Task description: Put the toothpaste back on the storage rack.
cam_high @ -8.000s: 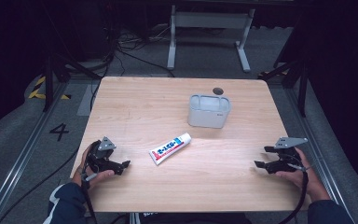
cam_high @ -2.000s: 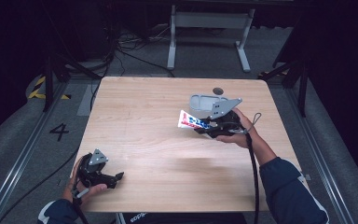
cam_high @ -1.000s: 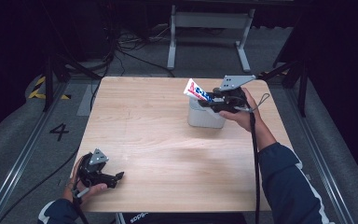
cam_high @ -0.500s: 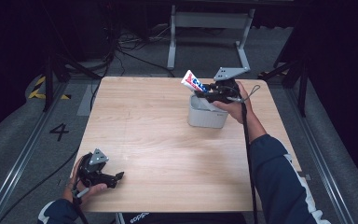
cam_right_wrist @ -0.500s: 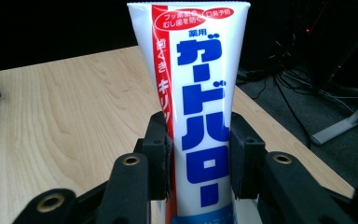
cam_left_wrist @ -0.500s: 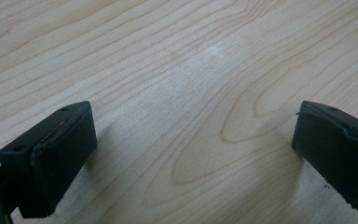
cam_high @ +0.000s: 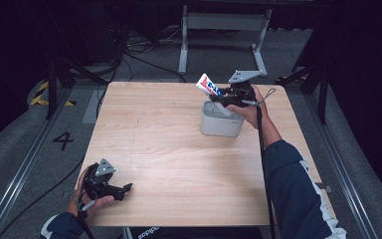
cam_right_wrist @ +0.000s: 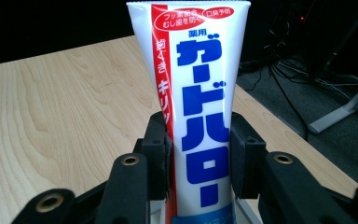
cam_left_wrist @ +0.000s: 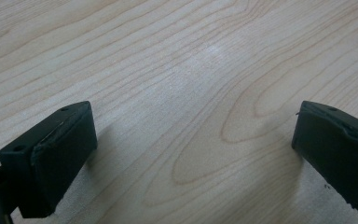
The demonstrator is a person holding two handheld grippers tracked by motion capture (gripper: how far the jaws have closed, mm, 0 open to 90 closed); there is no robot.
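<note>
- The wooden table (cam_high: pixel 179 149) is the biggest thing here. It is flat and light brown.
- A small grey cup (cam_high: pixel 221 121) stands on the far right part of the table. Its top is open.
- The toothpaste tube (cam_high: pixel 214 89) is white with red and blue letters. It is up in the air, tilted, with its low end at the cup's open top. I cannot tell if that end is inside the cup yet.
- The right gripper (cam_high: pixel 227 97) is clamped on the tube. In the right gripper view its two black pads press the flat sides of the tube (cam_right_wrist: pixel 200 121) near the middle.
- The left gripper (cam_high: pixel 117 189) rests at the near left corner of the table. Its jaws are spread wide with nothing between them, just bare wood.
- I think the tube is light and soft. It would squish if you pinch too hard, and its smooth skin could slip.
- The middle of the flat sides looks like the best place to hold it, with a gentle squeeze.
</note>
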